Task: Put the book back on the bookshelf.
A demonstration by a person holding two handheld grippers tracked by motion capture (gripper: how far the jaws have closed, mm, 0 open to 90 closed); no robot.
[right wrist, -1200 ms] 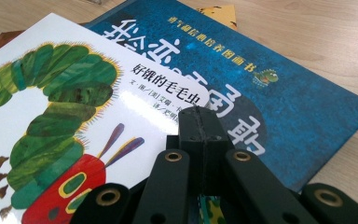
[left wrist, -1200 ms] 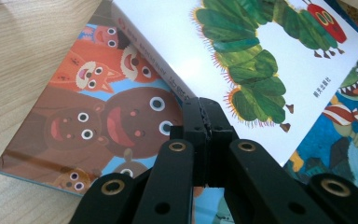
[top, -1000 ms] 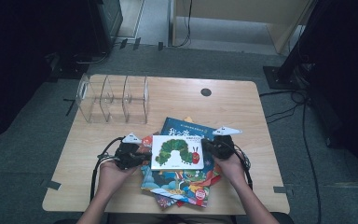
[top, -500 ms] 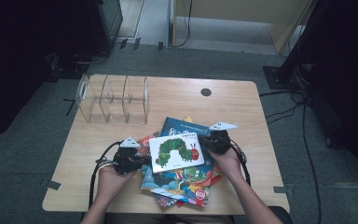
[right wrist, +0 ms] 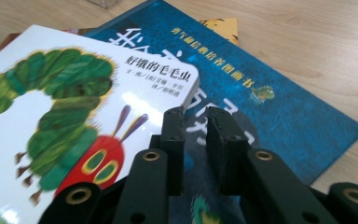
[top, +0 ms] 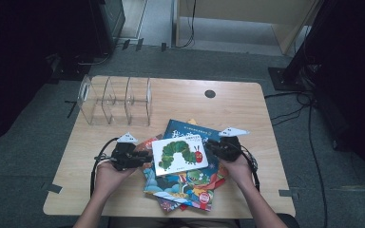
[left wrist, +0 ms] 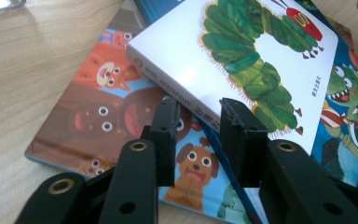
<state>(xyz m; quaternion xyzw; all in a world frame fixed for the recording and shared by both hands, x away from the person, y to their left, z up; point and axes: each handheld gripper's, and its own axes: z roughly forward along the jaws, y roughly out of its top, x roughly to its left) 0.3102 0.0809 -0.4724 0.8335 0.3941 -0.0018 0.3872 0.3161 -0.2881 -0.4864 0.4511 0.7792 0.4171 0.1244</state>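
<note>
The table [top: 123, 190] is carrying a clear three-slot rack [top: 116, 99] near its far left corner and a loose pile of picture books [top: 185, 187] toward the near edge, about midway along it. Lying flat on top of that pile is the white caterpillar book [top: 179, 154], its long axis running left to right between the two hands, slightly skewed.

The left gripper [top: 145, 157] is sitting at the book's left short edge and the right gripper [top: 209, 145] at its right short edge, so both are about equally near. Each has just been opening its jaws. In the left gripper view the jaws are standing apart with the book's corner [left wrist: 168, 88] just past their tips, no longer pinched. In the right gripper view the jaws are parted beside the book's corner [right wrist: 186, 88], with nothing between them.

My guess is that either hand could be taking the book next, toward the rack.
</note>
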